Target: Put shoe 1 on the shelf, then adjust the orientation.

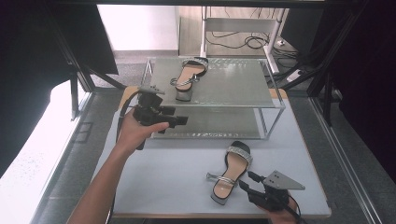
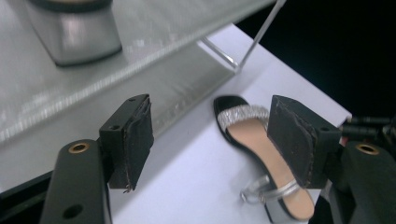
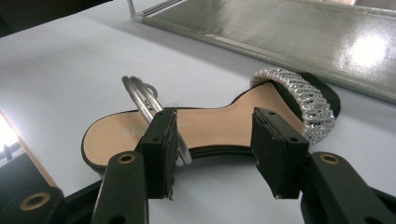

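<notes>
The right tool point(image 1: 246, 179), jaws spread and empty, sits beside the sandal point(image 1: 229, 171) lying on the desk point(image 1: 163, 177). Light, stiff-soled, with loose straps; best pinched across the sole's waist. The left tool point(image 1: 180, 120) hovers spread by the rack point(image 1: 275, 108).

You've got a two-tier wire shelf rack point(image 1: 275, 106) at the back of the grey table point(image 1: 177, 177), w/ glossy silver shelf panels. Behind it: floor w/ black cables point(image 1: 243, 41) looped round a metal stand point(image 1: 204, 32). Black curtains point(image 1: 369, 70) hang left & right.
</notes>
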`<state>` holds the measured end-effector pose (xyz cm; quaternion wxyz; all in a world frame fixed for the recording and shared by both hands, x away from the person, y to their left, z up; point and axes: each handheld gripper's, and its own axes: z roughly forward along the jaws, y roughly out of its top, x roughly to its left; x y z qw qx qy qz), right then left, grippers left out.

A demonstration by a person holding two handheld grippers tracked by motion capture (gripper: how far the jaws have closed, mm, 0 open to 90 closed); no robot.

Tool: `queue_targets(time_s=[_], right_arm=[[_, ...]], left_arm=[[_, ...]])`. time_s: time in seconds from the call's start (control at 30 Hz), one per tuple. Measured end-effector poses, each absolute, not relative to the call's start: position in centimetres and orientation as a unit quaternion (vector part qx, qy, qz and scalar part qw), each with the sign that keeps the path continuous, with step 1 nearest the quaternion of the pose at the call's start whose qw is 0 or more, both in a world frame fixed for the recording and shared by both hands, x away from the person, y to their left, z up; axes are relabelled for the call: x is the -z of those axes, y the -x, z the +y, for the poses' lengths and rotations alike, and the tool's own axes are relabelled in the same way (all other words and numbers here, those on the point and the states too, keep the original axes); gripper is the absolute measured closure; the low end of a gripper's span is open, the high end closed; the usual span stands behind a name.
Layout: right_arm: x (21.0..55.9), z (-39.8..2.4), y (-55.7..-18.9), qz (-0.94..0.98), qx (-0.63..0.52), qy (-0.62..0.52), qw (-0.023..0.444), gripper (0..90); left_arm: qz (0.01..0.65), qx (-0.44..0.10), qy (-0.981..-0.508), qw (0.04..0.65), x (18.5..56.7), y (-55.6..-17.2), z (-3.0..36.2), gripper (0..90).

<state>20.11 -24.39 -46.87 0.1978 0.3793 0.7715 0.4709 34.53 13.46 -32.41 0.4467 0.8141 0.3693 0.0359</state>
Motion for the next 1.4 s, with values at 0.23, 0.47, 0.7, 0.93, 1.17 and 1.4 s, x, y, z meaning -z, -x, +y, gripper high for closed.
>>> queue_targets(time_s=[0.23, 0.47, 0.7, 0.93, 1.17, 1.4], right_arm=[[46.2, -23.1, -19.7, 0.774, -0.472, -0.364, 0.212, 66.8], [46.3, -21.3, -19.9, 0.797, -0.463, -0.339, 0.188, 83.7], [46.3, -19.1, -19.9, 0.815, -0.458, -0.312, 0.170, 89.9], [47.7, -14.5, -20.0, 0.851, -0.419, -0.273, 0.157, 89.9], [49.1, -12.3, -19.5, 0.876, -0.377, -0.254, 0.158, 89.9], [49.4, -12.7, -18.9, 0.881, -0.360, -0.256, 0.170, 90.0]], left_arm=[[0.371, -0.040, -0.816, 0.442, 35.2, -32.4, 14.8, 30.9], [0.389, -0.063, -0.800, 0.452, 38.8, -29.9, 15.8, 31.7], [0.398, -0.058, -0.793, 0.458, 41.5, -28.3, 16.7, 31.2], [0.406, -0.040, -0.795, 0.449, 44.4, -27.8, 17.2, 31.5], [0.430, -0.051, -0.771, 0.467, 45.0, -27.5, 18.2, 33.5], [0.442, -0.034, -0.769, 0.460, 46.1, -27.3, 18.5, 33.3]])
